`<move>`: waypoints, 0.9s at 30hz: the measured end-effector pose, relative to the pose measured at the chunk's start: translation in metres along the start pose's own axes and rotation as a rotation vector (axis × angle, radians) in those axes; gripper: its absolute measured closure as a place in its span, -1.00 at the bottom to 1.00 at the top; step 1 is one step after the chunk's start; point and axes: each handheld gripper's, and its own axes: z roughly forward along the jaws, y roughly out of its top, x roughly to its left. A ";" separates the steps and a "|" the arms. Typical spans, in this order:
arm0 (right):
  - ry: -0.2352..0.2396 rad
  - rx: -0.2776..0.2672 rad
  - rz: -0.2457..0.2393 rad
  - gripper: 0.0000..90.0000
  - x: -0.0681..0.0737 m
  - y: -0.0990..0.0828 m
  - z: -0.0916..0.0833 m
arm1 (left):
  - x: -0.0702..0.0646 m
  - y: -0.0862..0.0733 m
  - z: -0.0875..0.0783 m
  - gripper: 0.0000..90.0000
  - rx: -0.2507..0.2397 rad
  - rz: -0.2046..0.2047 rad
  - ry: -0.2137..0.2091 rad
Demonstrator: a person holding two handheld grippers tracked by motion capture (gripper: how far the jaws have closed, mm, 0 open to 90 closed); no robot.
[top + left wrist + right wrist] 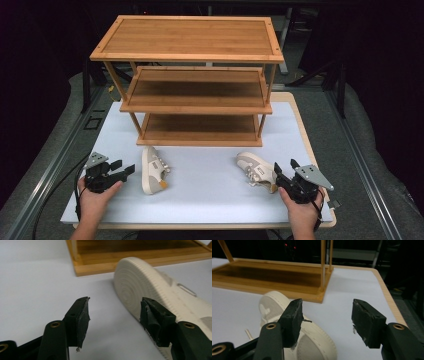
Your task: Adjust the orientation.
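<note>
Two cream sneakers lie on the white table top in front of a bamboo shelf rack (200, 85). The left sneaker (151, 170) lies on its side, sole toward my left gripper (126, 171), which is open just to its left. In the left gripper view the ribbed sole (150, 287) sits beside the right jaw, with nothing between the jaws (115, 315). The right sneaker (256, 170) lies just left of my right gripper (285, 170), also open. In the right gripper view its heel (312, 337) shows behind the left jaw, and bare table lies between the jaws (327, 317).
The three-tier rack stands at the back of the white table (210, 200), its lowest shelf (200, 125) close behind both sneakers. The table's wooden edge (306, 140) runs along the right. Dark floor and a metal rail (50, 165) surround it.
</note>
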 end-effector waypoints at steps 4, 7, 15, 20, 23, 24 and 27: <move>0.015 0.017 -0.006 -0.06 0.000 -0.002 0.005 | -0.008 0.002 -0.001 -0.07 0.002 0.029 -0.007; 0.029 0.036 0.007 -0.04 -0.001 -0.002 0.007 | -0.014 0.004 -0.003 0.01 0.016 0.050 -0.009; 0.028 0.038 -0.021 0.00 0.007 0.001 0.006 | -0.029 0.012 -0.012 0.32 0.024 0.115 -0.043; 0.014 0.048 -0.040 0.02 0.009 0.002 0.006 | -0.032 0.013 -0.016 0.63 0.028 0.136 -0.057; 0.024 0.045 -0.041 0.02 0.009 0.002 0.007 | -0.033 0.016 -0.016 0.86 0.036 0.158 -0.049; 0.023 0.047 -0.048 0.01 0.009 0.002 0.008 | -0.034 0.017 -0.017 0.93 0.035 0.165 -0.046; 0.026 0.060 -0.037 -0.02 0.006 0.001 0.008 | -0.036 0.017 -0.015 0.99 0.038 0.165 -0.055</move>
